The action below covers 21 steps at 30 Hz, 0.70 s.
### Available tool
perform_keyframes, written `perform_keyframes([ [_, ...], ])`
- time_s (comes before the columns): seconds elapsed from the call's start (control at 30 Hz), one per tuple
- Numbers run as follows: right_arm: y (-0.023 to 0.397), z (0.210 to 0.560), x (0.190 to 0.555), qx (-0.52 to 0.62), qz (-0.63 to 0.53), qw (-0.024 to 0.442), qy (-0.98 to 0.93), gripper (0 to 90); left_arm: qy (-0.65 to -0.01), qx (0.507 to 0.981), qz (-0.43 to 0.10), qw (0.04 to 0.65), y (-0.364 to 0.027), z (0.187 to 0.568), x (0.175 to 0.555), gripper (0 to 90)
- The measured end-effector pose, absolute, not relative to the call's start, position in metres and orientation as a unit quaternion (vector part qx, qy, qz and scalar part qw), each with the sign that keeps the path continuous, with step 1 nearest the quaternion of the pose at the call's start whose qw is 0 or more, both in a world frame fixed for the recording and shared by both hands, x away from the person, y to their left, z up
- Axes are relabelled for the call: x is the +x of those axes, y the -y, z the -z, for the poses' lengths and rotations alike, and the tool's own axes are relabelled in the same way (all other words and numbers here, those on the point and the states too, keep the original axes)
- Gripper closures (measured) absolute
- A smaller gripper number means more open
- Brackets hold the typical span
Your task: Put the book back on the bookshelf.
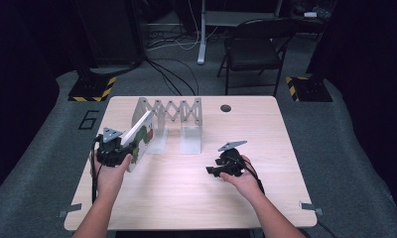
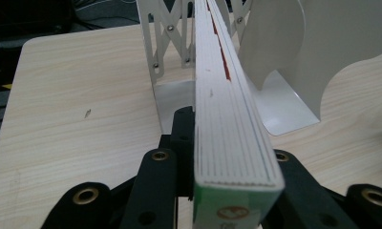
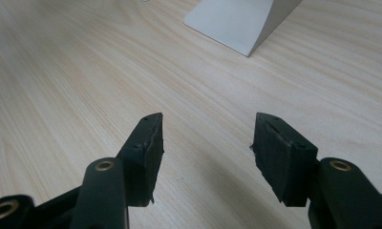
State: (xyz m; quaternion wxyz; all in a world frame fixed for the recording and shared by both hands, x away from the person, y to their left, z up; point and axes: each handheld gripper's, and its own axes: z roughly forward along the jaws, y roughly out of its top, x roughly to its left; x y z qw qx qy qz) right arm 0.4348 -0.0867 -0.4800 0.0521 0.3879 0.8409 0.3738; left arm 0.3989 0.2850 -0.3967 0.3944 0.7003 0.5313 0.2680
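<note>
The book (image 2: 229, 119) is clamped edge-on between my left gripper (image 1: 118, 148)'s fingers (image 2: 179, 143), its far end reaching forward from them toward the leftmost slot of the expanding white rack (image 1: 169, 114). I judge it could catch a divider and skid the light rack, because the grip sits at one end and the book may pivot. The left gripper view shows the page edge lining up with the dividers, while the high view shows my right gripper (image 1: 221, 167) resting apart, fingers spread on nothing, over the bare table (image 1: 186, 198).

Overhead forward-down view, two close jaw-level views, all sharing the rack (image 1: 172, 111).
</note>
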Motion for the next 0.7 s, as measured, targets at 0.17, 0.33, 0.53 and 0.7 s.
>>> perform_keyframes([
  [0.17, 0.086, 0.480, 0.434, 0.390, -0.373, 0.051, -0.840, 43.9, -0.537, 0.701, -0.265, 0.388, -0.284, 0.400, 0.405, 75.7],
  [0.33, 0.086, 0.480, 0.434, 0.389, -0.374, 0.051, -0.840, 43.9, -0.542, 0.699, -0.267, 0.384, -0.282, 0.404, 0.412, 75.7],
  [0.53, 0.087, 0.480, 0.435, 0.388, -0.376, 0.052, -0.840, 43.9, -0.549, 0.691, -0.269, 0.385, -0.280, 0.408, 0.418, 75.7],
  [0.7, 0.086, 0.481, 0.435, 0.388, -0.375, 0.051, -0.840, 43.8, -0.551, 0.691, -0.269, 0.382, -0.277, 0.412, 0.422, 75.7],
])
